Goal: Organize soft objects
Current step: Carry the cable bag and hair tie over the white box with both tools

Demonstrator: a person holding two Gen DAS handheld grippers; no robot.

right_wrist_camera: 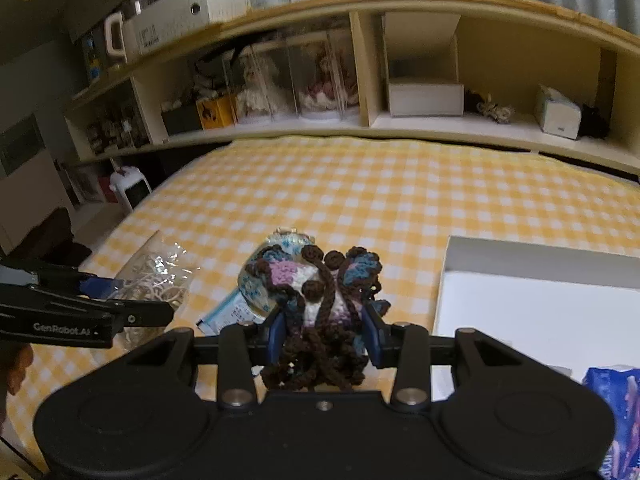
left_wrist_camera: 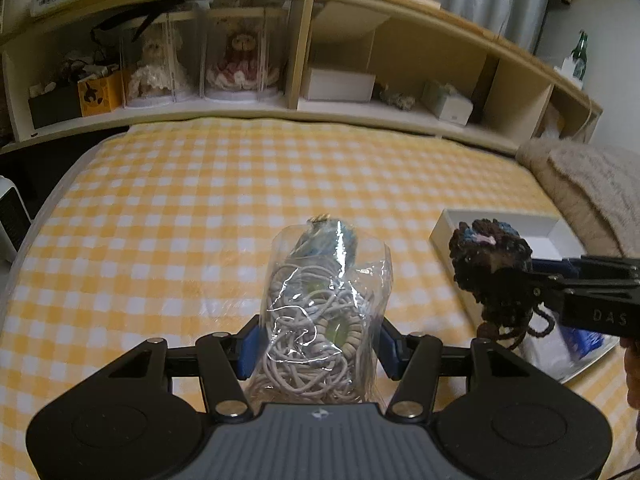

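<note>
Low centre of the left wrist view, the left gripper (left_wrist_camera: 316, 344) is clamped on a clear bag of cord (left_wrist_camera: 320, 320), blue pads pinching its crinkly sides. It looks light and slack, and that film is probably slippery, so I'd grip low across the bulk. In the right wrist view, bottom centre, the right gripper (right_wrist_camera: 324, 332) squeezes a crocheted piece (right_wrist_camera: 320, 304), brown strands dangling beneath. It seems soft, squashy and weightless; take it by the dense middle, not the loose loops. Just past it lies a blue-and-white yarn packet (right_wrist_camera: 256, 280) on the yellow checked bedspread (right_wrist_camera: 400, 200). Right of frame, the white tray (right_wrist_camera: 540, 260) waits, a fair landing spot.
</note>
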